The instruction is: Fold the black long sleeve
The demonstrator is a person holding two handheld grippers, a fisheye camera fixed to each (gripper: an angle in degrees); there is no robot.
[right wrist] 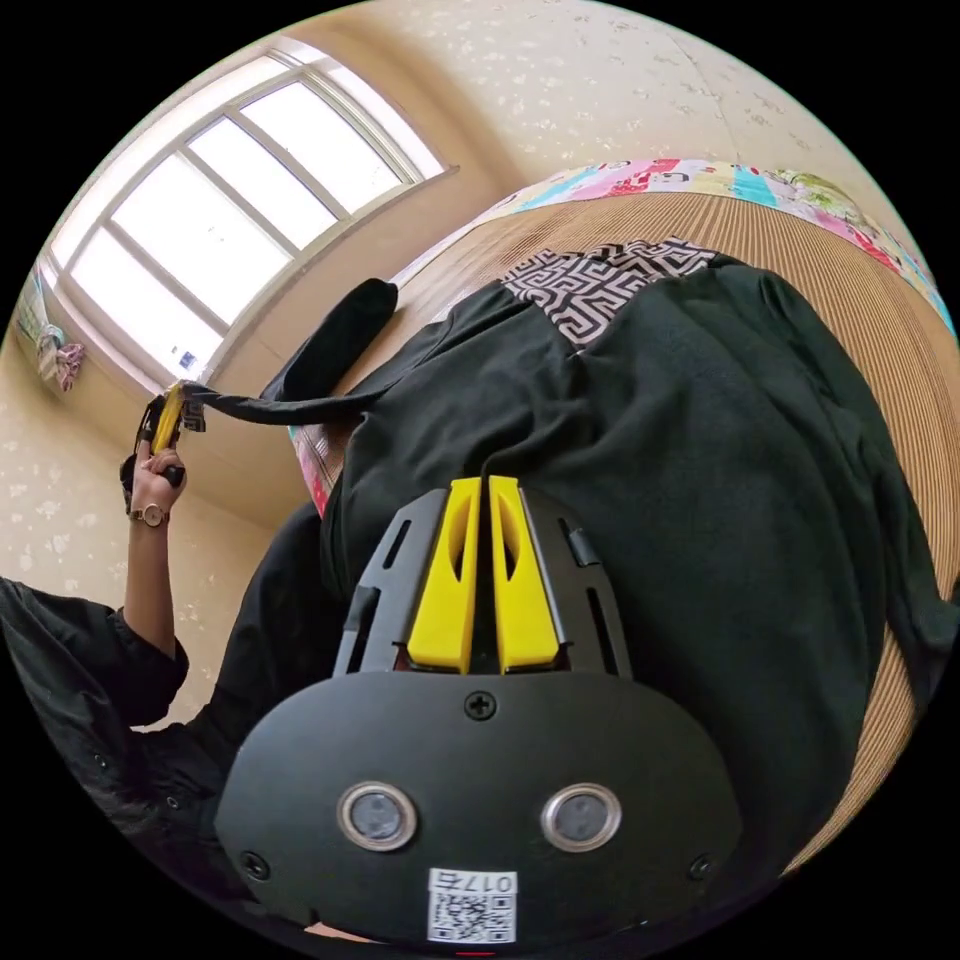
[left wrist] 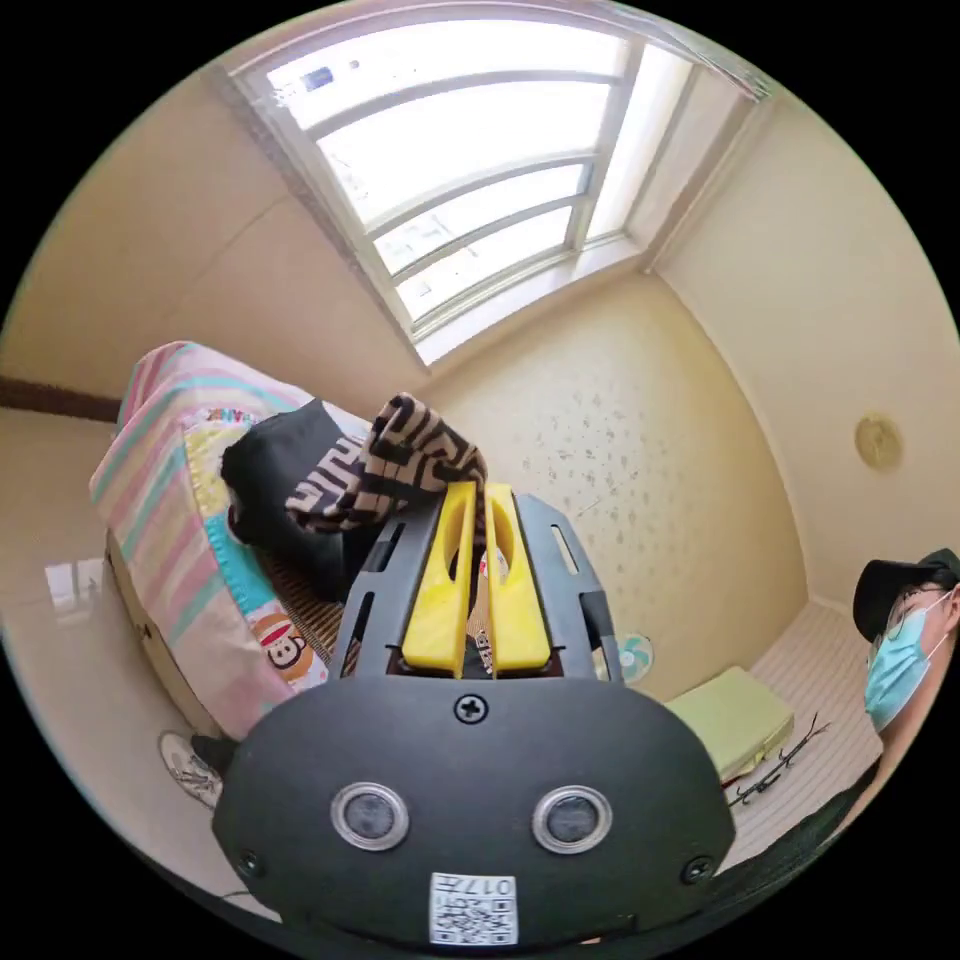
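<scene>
While the left gripper (left wrist: 478, 490) is raised toward the window (left wrist: 470, 160), its 2 yellow jaws are pressed together on a fold of the black long sleeve (left wrist: 290, 480), pinching the patterned brown-and-black part that bunches just above the jaw tips. In the right gripper view, that left gripper (right wrist: 170, 415) pulls one sleeve end out taut from the garment, well away from the bed. The right gripper (right wrist: 482, 485) has its jaws closed on the black long sleeve (right wrist: 700, 480), whose soft, matte body lies spread on the bed's ribbed woven mat (right wrist: 900, 330), with a maze-patterned panel near its far edge. A pastel striped and patchwork bedsheet (left wrist: 170, 520) hangs over the bed's side.
</scene>
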